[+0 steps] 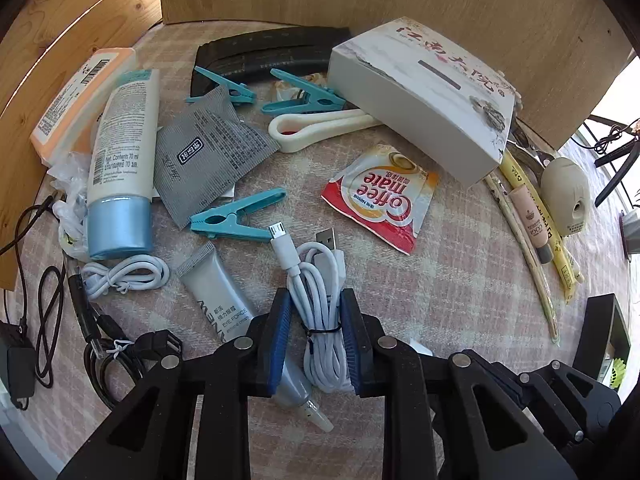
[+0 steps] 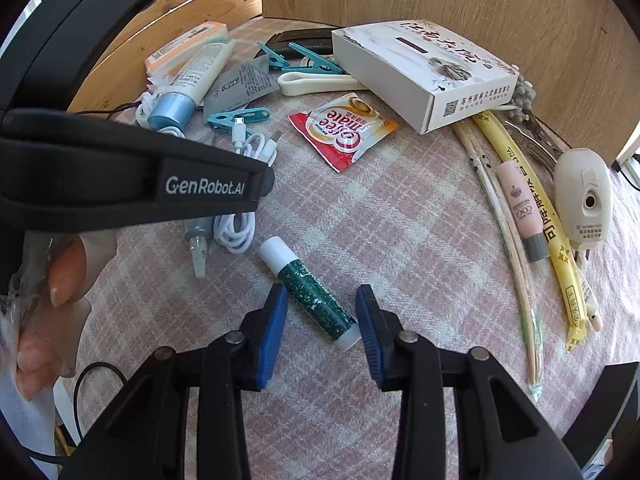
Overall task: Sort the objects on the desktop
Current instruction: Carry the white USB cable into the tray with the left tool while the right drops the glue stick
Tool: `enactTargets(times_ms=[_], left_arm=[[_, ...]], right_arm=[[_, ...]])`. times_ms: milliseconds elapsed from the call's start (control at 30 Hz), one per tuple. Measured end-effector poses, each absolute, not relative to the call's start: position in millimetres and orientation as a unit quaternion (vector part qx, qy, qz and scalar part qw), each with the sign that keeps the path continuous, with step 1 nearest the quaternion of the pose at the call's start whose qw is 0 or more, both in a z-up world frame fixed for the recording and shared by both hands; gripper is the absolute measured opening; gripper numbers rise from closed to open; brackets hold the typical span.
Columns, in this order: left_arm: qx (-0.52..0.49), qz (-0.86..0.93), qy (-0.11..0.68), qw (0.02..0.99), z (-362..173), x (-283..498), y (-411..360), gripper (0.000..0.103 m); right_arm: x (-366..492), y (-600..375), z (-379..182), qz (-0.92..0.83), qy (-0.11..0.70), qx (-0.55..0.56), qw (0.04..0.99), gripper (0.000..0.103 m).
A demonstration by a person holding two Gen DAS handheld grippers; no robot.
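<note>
In the left wrist view my left gripper [image 1: 318, 324] is shut on a coiled white USB cable [image 1: 320, 276], whose plugs stick out ahead of the blue pads. A grey eye-cream tube [image 1: 224, 304] lies just left of it. In the right wrist view my right gripper [image 2: 322, 320] is open, its pads on either side of a green glue stick [image 2: 312, 288] with a white cap that lies on the checked cloth [image 2: 400, 232]. The left gripper body [image 2: 140, 176] and the cable [image 2: 240, 228] show at the left of that view.
A white box [image 1: 424, 92], a Coffee-mate sachet [image 1: 380, 196], teal clothespins [image 1: 236, 216], a blue-capped lotion tube [image 1: 120, 160], a grey packet [image 1: 208, 152], a small white cable [image 1: 124, 276] and black cables [image 1: 100, 340] lie around. Chopsticks [image 2: 508, 240], a pink tube [image 2: 520, 208] and a beige device [image 2: 584, 196] lie right. Wooden walls stand behind.
</note>
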State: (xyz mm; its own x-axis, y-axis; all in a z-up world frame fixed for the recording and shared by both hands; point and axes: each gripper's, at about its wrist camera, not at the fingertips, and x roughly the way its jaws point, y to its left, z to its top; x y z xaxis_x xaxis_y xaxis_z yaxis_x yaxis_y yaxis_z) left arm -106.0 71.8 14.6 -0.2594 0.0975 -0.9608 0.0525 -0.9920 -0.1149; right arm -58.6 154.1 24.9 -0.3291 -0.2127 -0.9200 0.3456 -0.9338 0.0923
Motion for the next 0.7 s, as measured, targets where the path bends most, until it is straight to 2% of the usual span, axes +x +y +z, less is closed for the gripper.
enactTargets(times_ms=[67, 400, 700], left_arm=[[-0.606, 0.792, -0.067, 0.016, 15.6, -95.9, 63.3, 0.023], [-0.599, 0.796, -0.081, 0.030, 14.0, -15.3, 70.1, 0.022], [-0.576, 0.811, -0.070, 0.070, 46.3, 82.3, 112.2, 0.022]], right_arm=[[-59.2, 157.4, 25.0, -0.811, 0.051, 0.557, 0.169, 0.016], [-47.3, 180.7, 28.7, -0.816, -0.003, 0.557, 0.151, 0.015], [-9.7, 240.9, 60.6, -0.839, -0.062, 0.528, 0.112, 0.015]])
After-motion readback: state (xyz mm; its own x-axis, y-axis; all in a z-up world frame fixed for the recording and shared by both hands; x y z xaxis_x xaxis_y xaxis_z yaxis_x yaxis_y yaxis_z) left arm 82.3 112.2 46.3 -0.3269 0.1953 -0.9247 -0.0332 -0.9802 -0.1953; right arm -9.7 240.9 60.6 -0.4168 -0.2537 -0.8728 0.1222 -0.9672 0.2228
